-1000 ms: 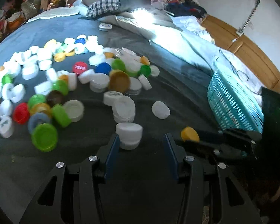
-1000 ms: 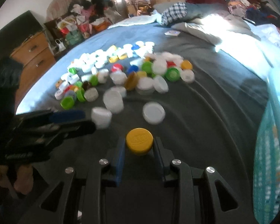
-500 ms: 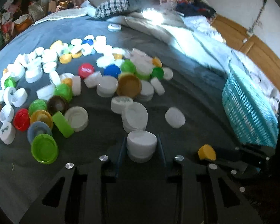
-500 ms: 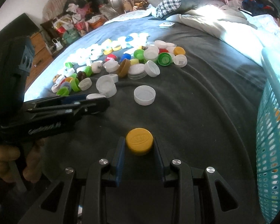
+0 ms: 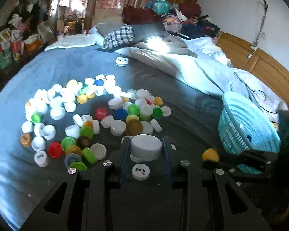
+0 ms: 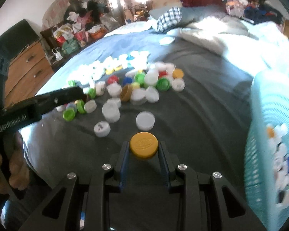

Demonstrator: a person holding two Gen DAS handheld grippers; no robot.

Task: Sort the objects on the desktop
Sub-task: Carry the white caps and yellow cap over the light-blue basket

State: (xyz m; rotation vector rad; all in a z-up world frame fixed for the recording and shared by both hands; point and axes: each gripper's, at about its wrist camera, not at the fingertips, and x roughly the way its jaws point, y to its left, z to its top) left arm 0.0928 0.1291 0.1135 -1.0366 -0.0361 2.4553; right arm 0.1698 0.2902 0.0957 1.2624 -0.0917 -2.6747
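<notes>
Each gripper is clamped on one cap, edge to edge across the rim, and carried clear of the bed, presumably for transfer to the basket (image 5: 248,127) at the right: the left gripper (image 5: 146,148) holds a white cap (image 5: 146,147), the right gripper (image 6: 144,150) a yellow cap (image 6: 144,147). Count: two caps held, one basket already holding several caps. The loose pile (image 5: 98,115) left on the blanket (image 5: 183,100) is too crowded to count.

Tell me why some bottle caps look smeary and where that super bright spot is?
Right wrist view: the cap pile and turquoise basket are motion-blurred, while the held yellow cap stays sharp. Left wrist view: sharper, but sunlight glares white on the bedding. Both fisheye views bend the bed's edges.
</notes>
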